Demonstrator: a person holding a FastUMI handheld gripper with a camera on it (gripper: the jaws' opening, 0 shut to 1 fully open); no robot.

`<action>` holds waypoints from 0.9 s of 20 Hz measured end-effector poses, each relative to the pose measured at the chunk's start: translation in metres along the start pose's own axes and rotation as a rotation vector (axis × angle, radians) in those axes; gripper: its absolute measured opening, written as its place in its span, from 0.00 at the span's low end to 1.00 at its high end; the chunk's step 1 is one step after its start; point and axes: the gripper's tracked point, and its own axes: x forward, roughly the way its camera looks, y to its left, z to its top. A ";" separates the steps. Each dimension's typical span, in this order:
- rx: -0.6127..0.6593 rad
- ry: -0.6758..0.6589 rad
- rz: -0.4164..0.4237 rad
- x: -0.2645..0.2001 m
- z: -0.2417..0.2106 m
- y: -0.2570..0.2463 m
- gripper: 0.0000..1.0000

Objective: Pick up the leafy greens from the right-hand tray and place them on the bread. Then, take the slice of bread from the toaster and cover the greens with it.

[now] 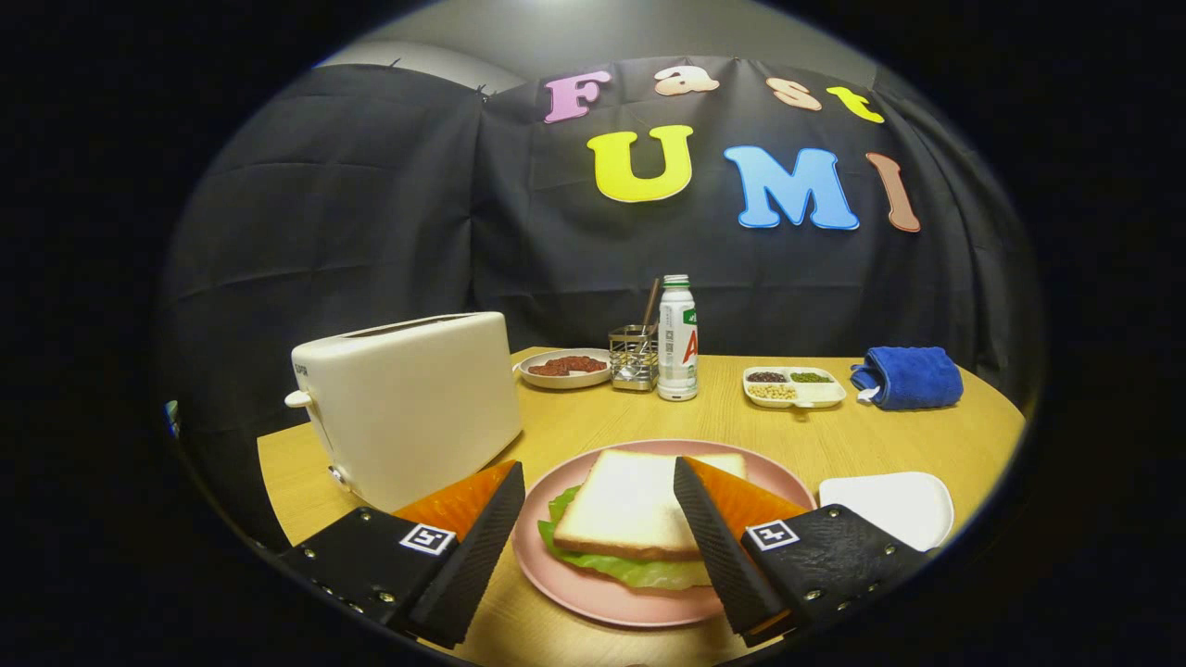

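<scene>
The gripper (598,477) is angled down toward the tabletop with its two fingers (477,547) spread wide and nothing held between them; each finger slopes inward toward its tip, and their gap frames the food. Directly between the fingers and just ahead of them lies a round pink plate (593,597) on the light wooden table (574,426). On the plate sits a square slice of white bread (630,505), lying flat on top of a ruffled green lettuce leaf (639,570) whose edges stick out from under the slice on the near and left sides; whether another slice lies below the leaf cannot be told. The right finger's tip overlaps the bread's right edge in the view, though contact cannot be judged. Just beyond the left finger stands a cream-white boxy toaster (412,403), its top slot facing up and a lever knob on its near end. Just beyond the right finger lies a flat white tray (894,505) with rounded corners, its surface bare. Farther ahead, near the far edge of the table, are a shallow white dish of reddish-brown food (565,368), a small wire utensil holder (635,357), a white plastic bottle with a green cap (677,338), a divided white dish of beans (794,386), and a rolled blue towel (908,378).
</scene>
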 end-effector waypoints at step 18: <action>-0.072 -0.133 -0.190 -0.083 0.103 -0.206 0.98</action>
